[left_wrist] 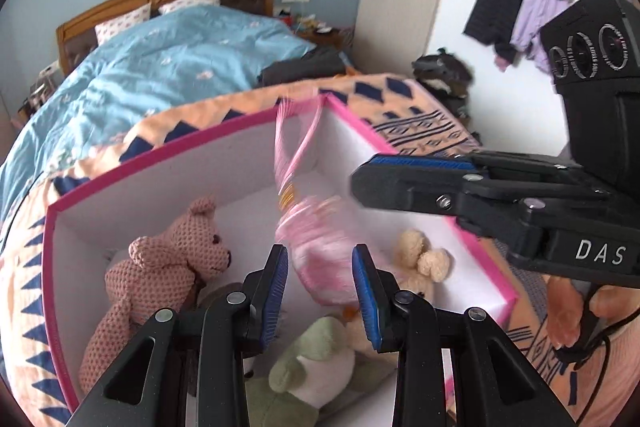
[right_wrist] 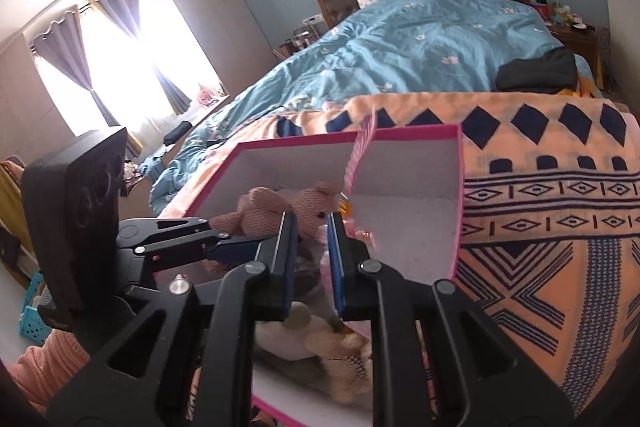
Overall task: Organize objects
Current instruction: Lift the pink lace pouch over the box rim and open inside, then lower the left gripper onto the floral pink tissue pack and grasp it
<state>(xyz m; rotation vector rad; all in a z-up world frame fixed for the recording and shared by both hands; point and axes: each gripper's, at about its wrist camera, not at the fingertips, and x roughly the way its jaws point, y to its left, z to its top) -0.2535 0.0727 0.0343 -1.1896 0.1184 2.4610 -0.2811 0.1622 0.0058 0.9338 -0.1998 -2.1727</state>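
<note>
A white box with a pink rim (left_wrist: 168, 147) sits on the bed; it also shows in the right wrist view (right_wrist: 458, 187). Inside lie a pink knitted bear (left_wrist: 160, 267) (right_wrist: 308, 207), a green and white plush (left_wrist: 316, 359), and a cream plush (left_wrist: 420, 259) (right_wrist: 340, 351). A blurred pink bag with a long strap (left_wrist: 320, 247) (right_wrist: 360, 155) hangs in mid-air over the box, free of both grippers. My left gripper (left_wrist: 320, 291) is open right below it. My right gripper (right_wrist: 312, 263) is open over the box and shows from the side in the left wrist view (left_wrist: 360, 183).
The box rests on an orange and navy patterned blanket (right_wrist: 540, 227) at the foot of a bed with a blue duvet (left_wrist: 168, 67). Dark folded clothes (left_wrist: 300, 69) lie on the duvet. Coats (left_wrist: 520, 7) hang on the white wall at right.
</note>
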